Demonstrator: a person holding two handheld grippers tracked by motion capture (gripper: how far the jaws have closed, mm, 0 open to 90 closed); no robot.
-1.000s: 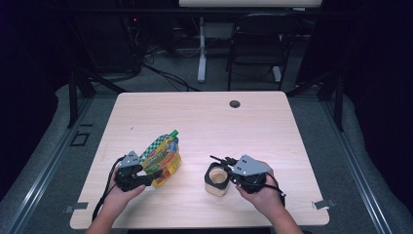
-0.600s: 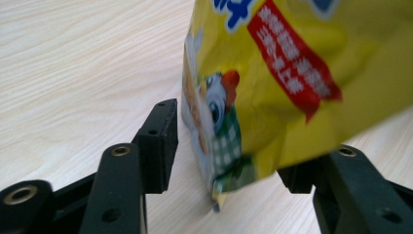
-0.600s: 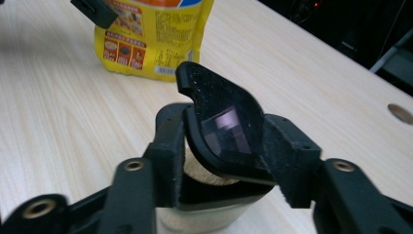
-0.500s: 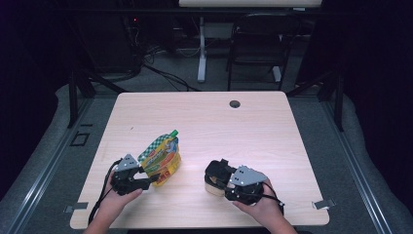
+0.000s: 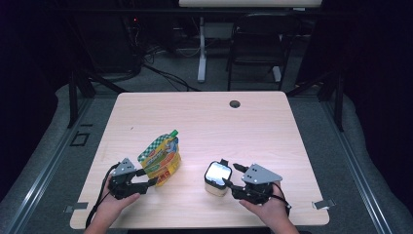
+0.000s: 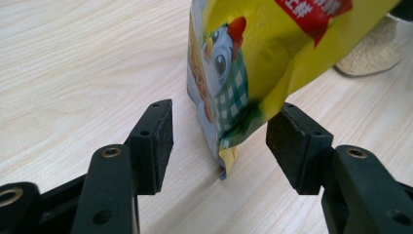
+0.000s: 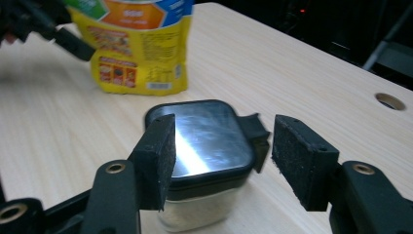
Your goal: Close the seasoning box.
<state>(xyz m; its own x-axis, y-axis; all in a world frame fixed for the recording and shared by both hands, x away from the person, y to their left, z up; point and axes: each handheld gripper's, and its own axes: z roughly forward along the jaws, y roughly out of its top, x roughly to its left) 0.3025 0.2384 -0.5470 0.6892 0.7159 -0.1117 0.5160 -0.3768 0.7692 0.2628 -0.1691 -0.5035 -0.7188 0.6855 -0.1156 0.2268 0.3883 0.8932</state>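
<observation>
Now both pairs of tongs have let go. On the left, the left gripper (image 5: 146, 181) sits low at the near edge of the table (image 5: 272, 126), and its jaws have just been opening: they stand apart on either side of the bottom corner of the yellow pouch (image 5: 160, 157), and in the left gripper view the pads (image 6: 158, 139) are clear of the foil (image 6: 243, 78), so nothing is pinched. A second ago the pouch leaned in that grip; it stands on its own base now, left of the table's middle. Its long axis runs nearly upright, tilting a little, with the green cap (image 5: 173, 132) as its top end, pointing up and away from the person.

Further right, the right gripper (image 5: 233, 176) has also just been opening. Its jaws flank the square jar (image 5: 217, 178) without pressing it; in the right gripper view both pads (image 7: 160, 158) stand off the black lid (image 7: 204, 136). The jar rests on the table just beside the gripper, squat, its lid facing up and a small tab on the lid's rim toward the table's far side.

With both things released and standing well apart, I judge this placing step finished; the hands look free to draw back.
</observation>
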